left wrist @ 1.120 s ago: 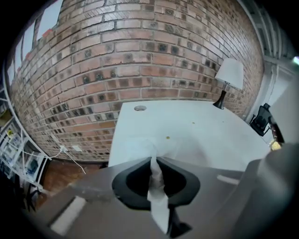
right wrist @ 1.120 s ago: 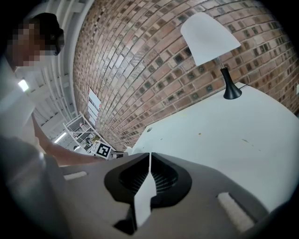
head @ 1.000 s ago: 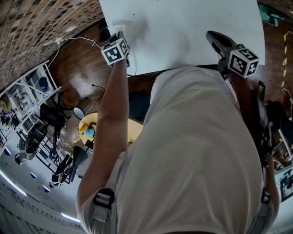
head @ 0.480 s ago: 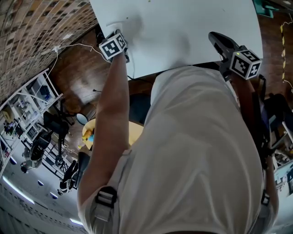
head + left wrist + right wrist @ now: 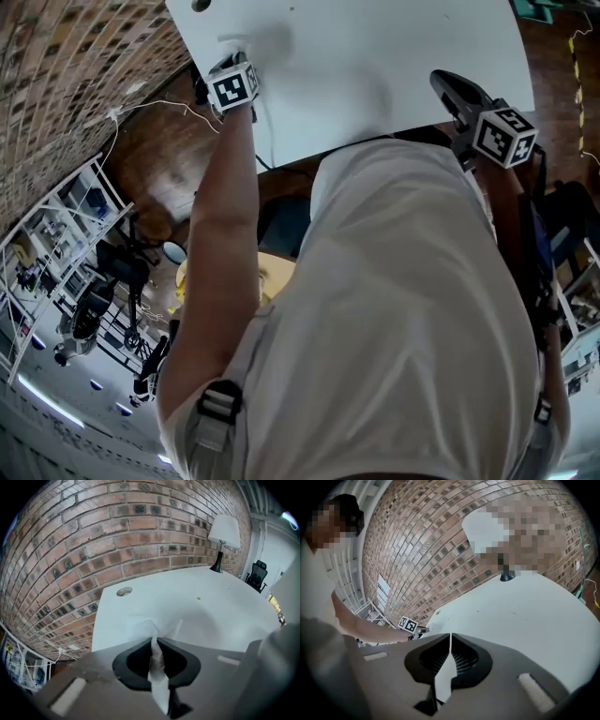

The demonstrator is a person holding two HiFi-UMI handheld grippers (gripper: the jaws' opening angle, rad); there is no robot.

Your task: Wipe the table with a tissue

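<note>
Fingers (image 5: 133,660) of left gripper (image 5: 154,639) pinch tissue (image 5: 159,686) near table's (image 5: 211,602) left edge.

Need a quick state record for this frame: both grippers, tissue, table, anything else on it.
left gripper: shut on tissue
tissue: far end spread flat on the table
right gripper: shut, nothing between the jaws, over the table's near edge
table: white, beside a brick wall
on table: lamp at the far end; round grommet near the wall; small speck
task stage: tissue is on the surface, likely mid-wipe
</note>
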